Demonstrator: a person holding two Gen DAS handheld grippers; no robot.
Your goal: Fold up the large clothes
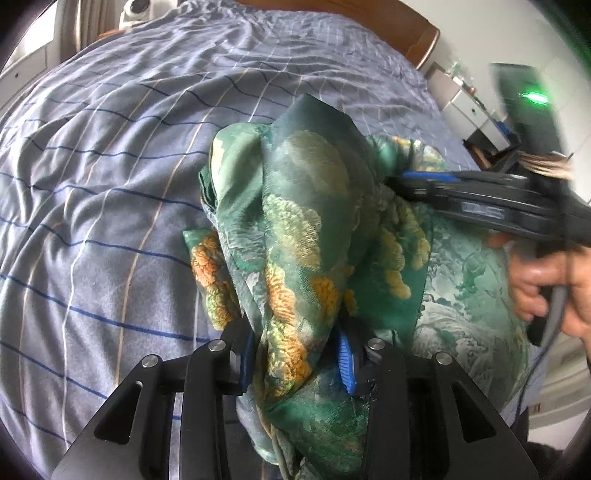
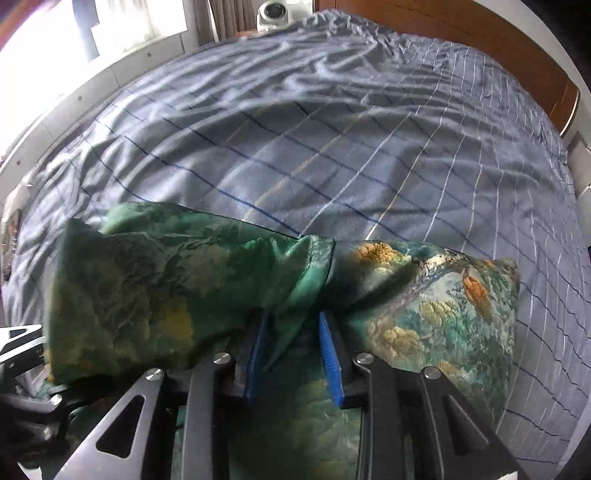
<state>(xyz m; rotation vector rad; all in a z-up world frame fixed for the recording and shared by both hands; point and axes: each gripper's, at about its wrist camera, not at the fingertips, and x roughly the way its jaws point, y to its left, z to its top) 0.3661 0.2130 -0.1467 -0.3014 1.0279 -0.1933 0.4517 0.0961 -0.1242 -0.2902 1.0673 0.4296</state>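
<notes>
A green silky garment (image 1: 306,229) with orange and yellow tree patterns is bunched over a blue-grey checked bedsheet (image 1: 110,184). My left gripper (image 1: 297,354) is shut on a thick fold of it, which hangs up and over the fingers. My right gripper (image 1: 399,182) comes in from the right, held by a hand, and grips the garment's upper right part. In the right wrist view the right gripper (image 2: 293,343) pinches the cloth (image 2: 184,288) between its blue pads; the garment drapes across both fingers.
The bedsheet (image 2: 332,147) covers a wide bed with a wooden headboard (image 2: 480,33) at the back. A white camera device (image 2: 271,14) stands beyond the bed. A white cabinet (image 1: 469,107) and a dark box with a green light (image 1: 532,98) are at the right.
</notes>
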